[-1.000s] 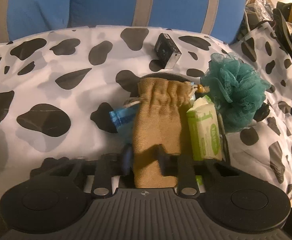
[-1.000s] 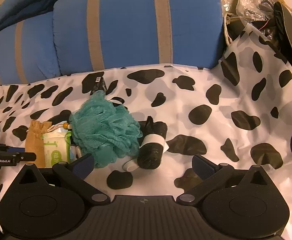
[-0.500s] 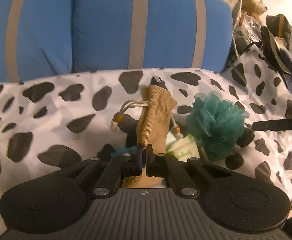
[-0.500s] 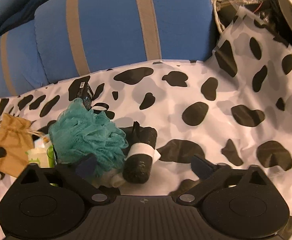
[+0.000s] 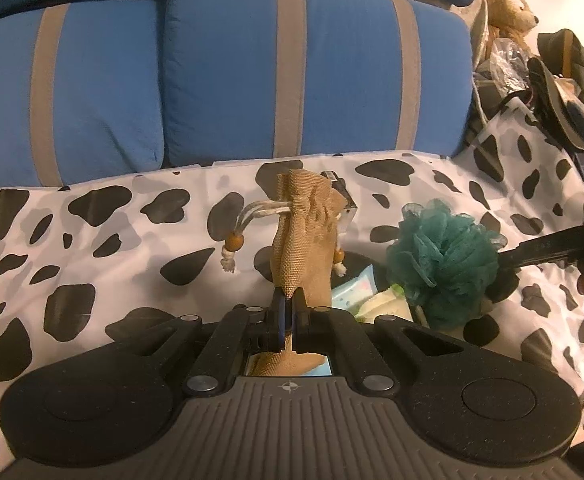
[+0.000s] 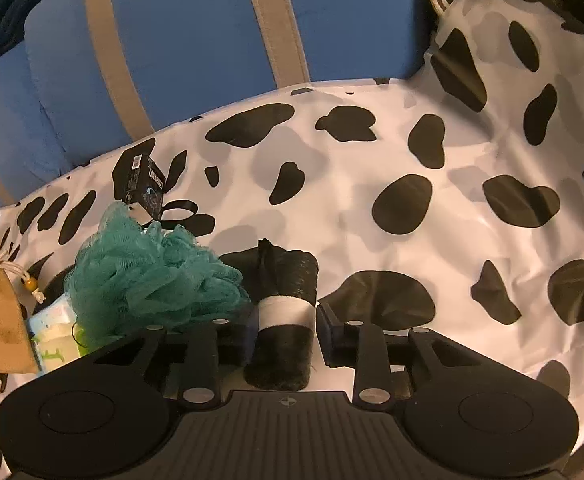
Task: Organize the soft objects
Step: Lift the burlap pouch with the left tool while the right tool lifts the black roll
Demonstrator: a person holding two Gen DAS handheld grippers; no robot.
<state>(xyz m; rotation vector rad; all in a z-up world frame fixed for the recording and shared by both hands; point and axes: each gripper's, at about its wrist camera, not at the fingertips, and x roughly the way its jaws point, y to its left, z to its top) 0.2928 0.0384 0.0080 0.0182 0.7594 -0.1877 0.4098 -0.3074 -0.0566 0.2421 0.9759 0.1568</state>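
Left tool (image 5: 288, 314) pinches the tan burlap drawstring pouch's (image 5: 307, 240) bottom corner, lifted at 12 o'clock; light, floppy. Right tool (image 6: 282, 334) spread around the black rolled bag bundle (image 6: 286, 320); squashy, grip mid-band.

Tan pouch (image 5: 309, 232), teal pouf (image 5: 443, 264), blk/wht cow-print cover (image 6: 431, 152), blue cushions (image 5: 331, 80).

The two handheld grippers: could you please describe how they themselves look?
Both the left gripper and right gripper share a black speckled body with ribbed grey centre panel, small crosshair mark, two round side discs, silver pivot screws and black linkage arms. The left fingers carry blue pads.
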